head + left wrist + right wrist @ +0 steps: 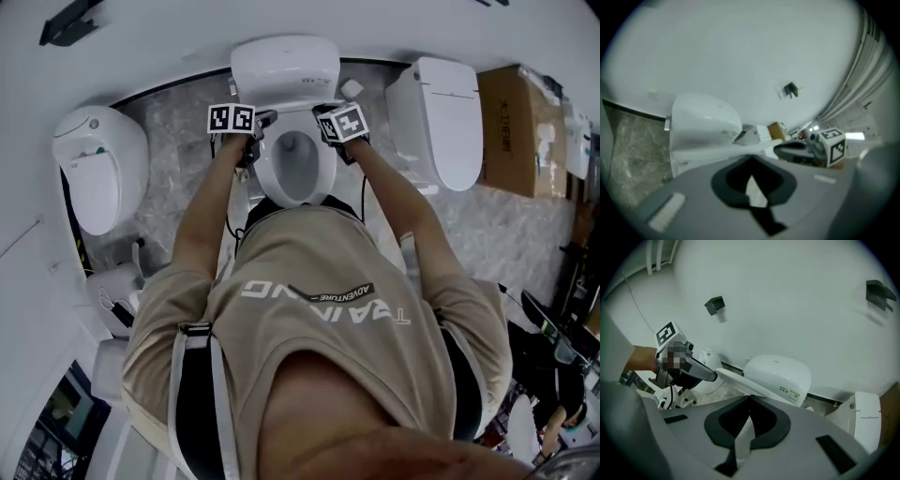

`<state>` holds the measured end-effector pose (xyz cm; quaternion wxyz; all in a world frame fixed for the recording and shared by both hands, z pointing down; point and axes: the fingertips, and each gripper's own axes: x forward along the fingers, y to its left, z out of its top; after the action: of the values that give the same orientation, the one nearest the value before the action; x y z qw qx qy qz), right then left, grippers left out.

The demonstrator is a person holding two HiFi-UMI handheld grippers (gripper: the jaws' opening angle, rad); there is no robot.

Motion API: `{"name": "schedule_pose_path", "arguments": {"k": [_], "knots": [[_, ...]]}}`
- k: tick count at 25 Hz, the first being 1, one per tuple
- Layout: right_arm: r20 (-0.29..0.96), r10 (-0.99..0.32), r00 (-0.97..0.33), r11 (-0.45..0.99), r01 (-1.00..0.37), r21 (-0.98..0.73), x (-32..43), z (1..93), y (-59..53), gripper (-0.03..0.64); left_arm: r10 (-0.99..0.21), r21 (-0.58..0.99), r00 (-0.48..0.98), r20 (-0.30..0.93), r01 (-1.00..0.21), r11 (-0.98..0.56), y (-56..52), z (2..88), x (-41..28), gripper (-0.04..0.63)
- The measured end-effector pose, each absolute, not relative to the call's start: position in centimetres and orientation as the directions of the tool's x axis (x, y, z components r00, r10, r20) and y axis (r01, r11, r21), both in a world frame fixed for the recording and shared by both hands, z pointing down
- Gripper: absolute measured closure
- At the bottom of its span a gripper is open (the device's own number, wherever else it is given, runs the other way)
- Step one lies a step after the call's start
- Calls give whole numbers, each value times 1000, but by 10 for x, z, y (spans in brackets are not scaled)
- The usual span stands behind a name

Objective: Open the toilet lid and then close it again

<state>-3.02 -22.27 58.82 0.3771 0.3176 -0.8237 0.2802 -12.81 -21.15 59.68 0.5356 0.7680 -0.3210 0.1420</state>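
Observation:
The white toilet's lid [286, 66] stands raised off the oval seat [295, 169]. My left gripper [262, 120] is at the left end of the lid's front edge and my right gripper [323, 112] at its right end. In the left gripper view my jaws [751, 161] are together, their tip right under the thin lid edge [717, 153]; the right gripper [780, 149] shows across from it. In the right gripper view my jaws [750, 399] also look closed against the lid edge [740, 380], and the left gripper [710, 376] touches its far end. Whether either pinches the rim is unclear.
Another white toilet [98, 169] stands to the left and one [445, 117] to the right. A cardboard box [516, 127] sits at the far right. The white wall runs close behind, with a dark bracket [715, 304]. The floor [173, 141] is grey marble.

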Motion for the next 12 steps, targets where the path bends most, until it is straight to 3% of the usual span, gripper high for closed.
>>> {"name": "schedule_pose_path", "arguments": {"k": [12], "knots": [[830,-255,-496,725,-666,-175,-34,581,-296,603,-376,646,679,631,-728,-230,-277,584,-131,591]]}}
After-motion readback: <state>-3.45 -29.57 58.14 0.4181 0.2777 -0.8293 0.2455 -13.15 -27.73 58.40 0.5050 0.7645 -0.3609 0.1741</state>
